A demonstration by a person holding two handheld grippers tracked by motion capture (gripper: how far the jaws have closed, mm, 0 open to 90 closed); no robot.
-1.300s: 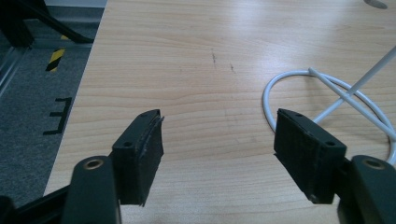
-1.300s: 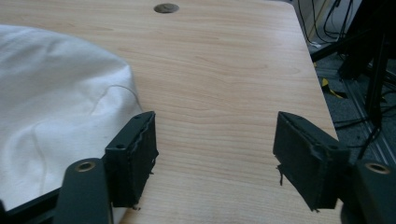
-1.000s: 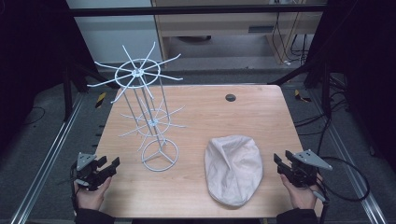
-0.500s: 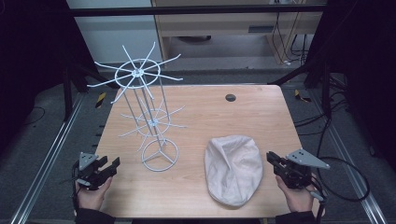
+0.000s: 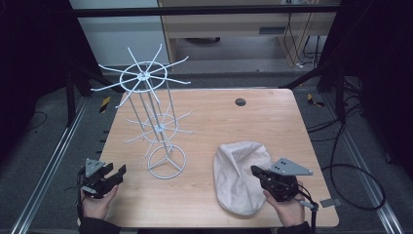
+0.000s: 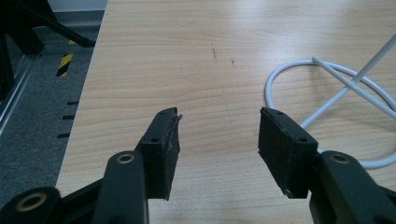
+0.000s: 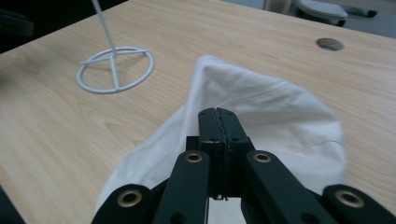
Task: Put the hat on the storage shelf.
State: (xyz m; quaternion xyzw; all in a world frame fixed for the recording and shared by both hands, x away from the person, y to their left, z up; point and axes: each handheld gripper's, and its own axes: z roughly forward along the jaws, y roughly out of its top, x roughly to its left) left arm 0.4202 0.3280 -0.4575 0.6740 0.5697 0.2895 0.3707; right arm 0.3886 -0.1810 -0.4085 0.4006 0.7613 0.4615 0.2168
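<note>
Cream-white cap [image 5: 241, 176], white wire rack [image 5: 153, 122], pale wood-grain table [image 5: 272, 122], black fingers [image 6: 163, 149].

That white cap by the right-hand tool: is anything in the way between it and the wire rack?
Nothing visible is. Bare table lies between the white cap and the wire rack. The right gripper, fingers pressed together, is already over the cap's edge; whether it pinches cloth cannot be told.

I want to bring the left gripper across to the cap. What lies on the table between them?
In the high view, the white wire rack stands between the left gripper and the cap; its ring base rests on the table.
</note>
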